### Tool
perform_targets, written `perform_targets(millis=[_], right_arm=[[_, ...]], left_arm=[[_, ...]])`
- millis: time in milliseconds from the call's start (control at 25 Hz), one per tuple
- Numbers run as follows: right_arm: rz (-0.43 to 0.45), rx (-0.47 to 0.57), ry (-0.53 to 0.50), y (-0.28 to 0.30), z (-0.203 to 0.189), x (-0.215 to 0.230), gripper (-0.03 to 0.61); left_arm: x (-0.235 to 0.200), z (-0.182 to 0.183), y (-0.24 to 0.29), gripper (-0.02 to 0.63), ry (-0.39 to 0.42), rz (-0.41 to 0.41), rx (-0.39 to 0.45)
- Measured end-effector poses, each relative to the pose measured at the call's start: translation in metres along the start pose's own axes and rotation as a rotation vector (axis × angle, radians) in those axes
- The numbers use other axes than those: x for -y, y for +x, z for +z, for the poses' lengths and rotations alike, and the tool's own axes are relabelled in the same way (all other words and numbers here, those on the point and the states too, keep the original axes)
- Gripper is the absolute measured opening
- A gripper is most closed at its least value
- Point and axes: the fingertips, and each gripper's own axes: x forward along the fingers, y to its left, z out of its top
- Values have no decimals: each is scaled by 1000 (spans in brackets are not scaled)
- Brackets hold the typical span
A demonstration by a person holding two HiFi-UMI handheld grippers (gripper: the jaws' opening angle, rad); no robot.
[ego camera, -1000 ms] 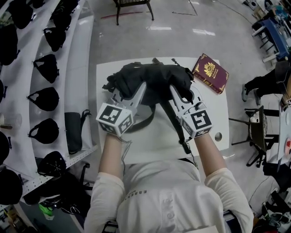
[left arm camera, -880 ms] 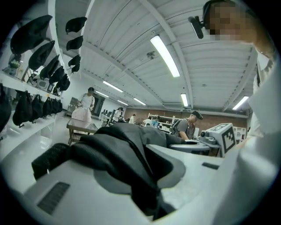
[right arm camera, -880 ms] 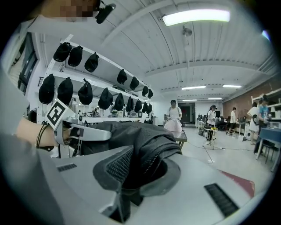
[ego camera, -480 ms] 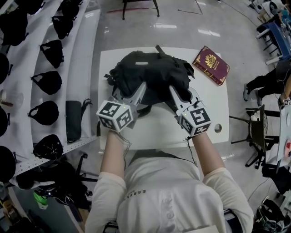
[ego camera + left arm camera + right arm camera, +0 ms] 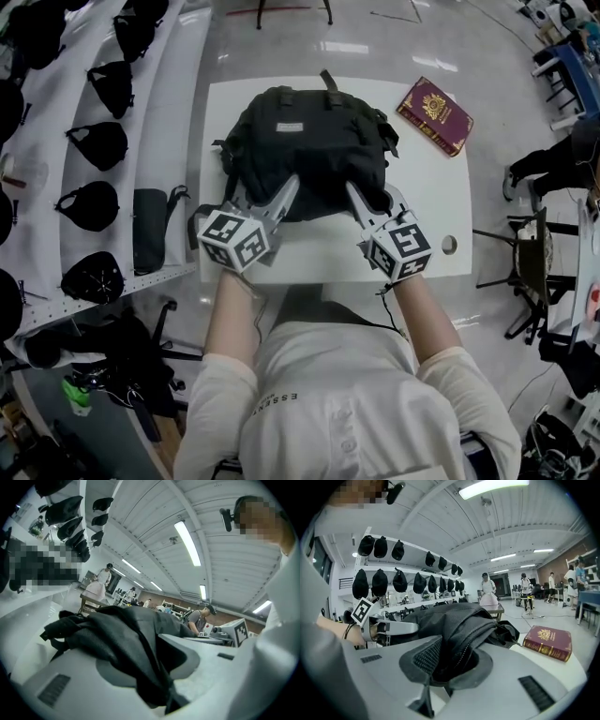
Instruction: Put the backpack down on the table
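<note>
The black backpack (image 5: 305, 141) lies on the white table (image 5: 319, 258), its near edge toward me. My left gripper (image 5: 264, 194) is at the pack's near left edge. Its jaws have just been opening, and a fold of black fabric (image 5: 117, 630) still lies loosely between them. My right gripper (image 5: 375, 199) is at the near right edge, shut on a bunched fold of the backpack (image 5: 459, 620). In the right gripper view the left gripper (image 5: 389, 627) shows beyond the pack.
A maroon book (image 5: 434, 114) lies on the table's far right corner, also seen as the book (image 5: 548, 642). White shelves (image 5: 169, 122) with several black caps and bags run along the left. A chair (image 5: 530, 272) stands to the right. People stand far off.
Both grippers moved forward and down with the backpack. The pack, bunched up and lifted before, now lies spread out flat on the table, farther from me.
</note>
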Motion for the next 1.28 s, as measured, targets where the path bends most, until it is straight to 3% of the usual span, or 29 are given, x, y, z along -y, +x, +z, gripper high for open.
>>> perform_targets(millis=[560, 760, 1000, 1280], right_arm=[[6, -32, 9, -22, -67, -24, 80], [8, -73, 47, -28, -98, -30, 85], [13, -159, 87, -37, -137, -37, 92], [33, -179, 98, -45, -157, -43, 100]], left_arm=[[10, -62, -29, 132, 128, -3, 17], [9, -90, -37, 137, 105, -1, -22], [8, -132, -46, 153, 16, 16, -101], [10, -152, -55, 170, 1, 25, -98]])
